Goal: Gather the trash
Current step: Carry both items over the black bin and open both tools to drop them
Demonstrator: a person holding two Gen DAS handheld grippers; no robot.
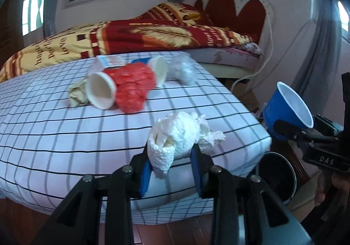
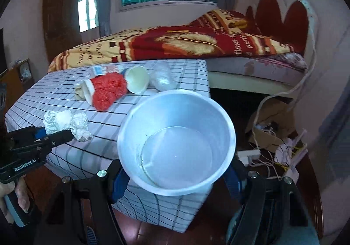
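Note:
My left gripper (image 1: 171, 157) is shut on a crumpled white paper towel (image 1: 177, 131), held just above the near edge of the checked table (image 1: 65, 135). In the right wrist view the same left gripper (image 2: 54, 135) and towel (image 2: 63, 121) show at the left. My right gripper (image 2: 176, 179) is shut on a blue paper cup (image 2: 177, 142), white inside and empty, held out past the table's corner. From the left wrist view that blue cup (image 1: 286, 109) tilts in the right gripper (image 1: 284, 131) above a dark round bin (image 1: 277, 175) on the floor.
Farther back on the table lie a red plastic bag (image 1: 131, 87), two white paper cups (image 1: 100, 92) (image 1: 157, 70), brown crumpled paper (image 1: 76, 94), a small carton (image 1: 109, 61) and a clear plastic bag (image 1: 181, 68). A bed (image 2: 196, 44) stands behind. A cardboard box with cables (image 2: 269, 131) sits at the right.

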